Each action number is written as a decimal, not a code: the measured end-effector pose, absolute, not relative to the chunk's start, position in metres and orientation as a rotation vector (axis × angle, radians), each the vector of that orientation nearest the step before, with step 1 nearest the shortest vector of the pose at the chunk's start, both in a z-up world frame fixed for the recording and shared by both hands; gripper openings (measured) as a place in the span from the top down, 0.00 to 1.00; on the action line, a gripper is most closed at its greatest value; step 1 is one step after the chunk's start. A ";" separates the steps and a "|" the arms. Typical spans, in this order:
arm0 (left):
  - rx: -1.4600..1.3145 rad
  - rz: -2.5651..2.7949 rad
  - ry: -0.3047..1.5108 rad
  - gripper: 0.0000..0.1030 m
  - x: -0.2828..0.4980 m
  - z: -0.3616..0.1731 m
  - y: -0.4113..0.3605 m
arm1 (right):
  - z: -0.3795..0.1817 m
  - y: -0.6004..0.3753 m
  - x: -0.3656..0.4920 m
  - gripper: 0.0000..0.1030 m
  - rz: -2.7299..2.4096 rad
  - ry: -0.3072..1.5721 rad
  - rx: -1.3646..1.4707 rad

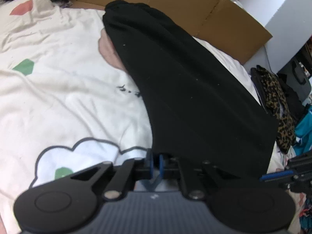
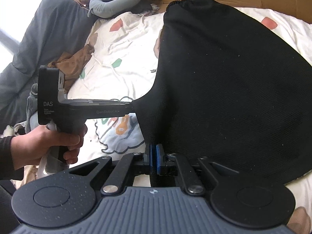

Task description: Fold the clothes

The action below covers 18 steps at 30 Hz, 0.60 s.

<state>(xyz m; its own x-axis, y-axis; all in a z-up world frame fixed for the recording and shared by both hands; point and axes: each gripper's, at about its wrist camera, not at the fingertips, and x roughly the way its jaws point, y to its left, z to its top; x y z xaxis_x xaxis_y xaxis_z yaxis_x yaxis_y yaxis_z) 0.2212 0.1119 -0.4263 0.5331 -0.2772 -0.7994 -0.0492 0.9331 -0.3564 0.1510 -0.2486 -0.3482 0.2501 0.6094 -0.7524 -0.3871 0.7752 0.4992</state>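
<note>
— On the bedsheet (image 1: pixel 58 101), beside its cloud print, where's the black garment (image 1: pixel 195 97)?
— Spread toward the cardboard (image 1: pixel 224 19).
— And the grippers?
— Left gripper (image 1: pixel 156 162) is pinched on its near edge; right gripper (image 2: pixel 154 159) likewise clamps the hem.

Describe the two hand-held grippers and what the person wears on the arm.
Each hand-held gripper is black, with blue finger pads, silver pivot pins, round side discs and a ribbed grey body. The left hand-held gripper carries white "DAS" lettering. The person's sleeve is black.
</note>
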 end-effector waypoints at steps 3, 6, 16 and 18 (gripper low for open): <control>-0.356 -0.142 1.001 0.95 0.220 -0.427 0.113 | -0.355 -0.258 0.151 0.90 0.636 1.139 0.220; -0.342 -0.146 0.996 0.96 0.218 -0.424 0.115 | -0.368 -0.277 0.156 0.90 0.527 1.155 0.210; -0.317 -0.171 0.984 0.96 0.217 -0.420 0.110 | -0.390 -0.362 0.173 0.84 0.146 1.118 0.234; -0.312 -0.174 0.983 0.97 0.216 -0.419 0.109 | -0.391 -0.373 0.175 0.84 0.111 1.098 0.254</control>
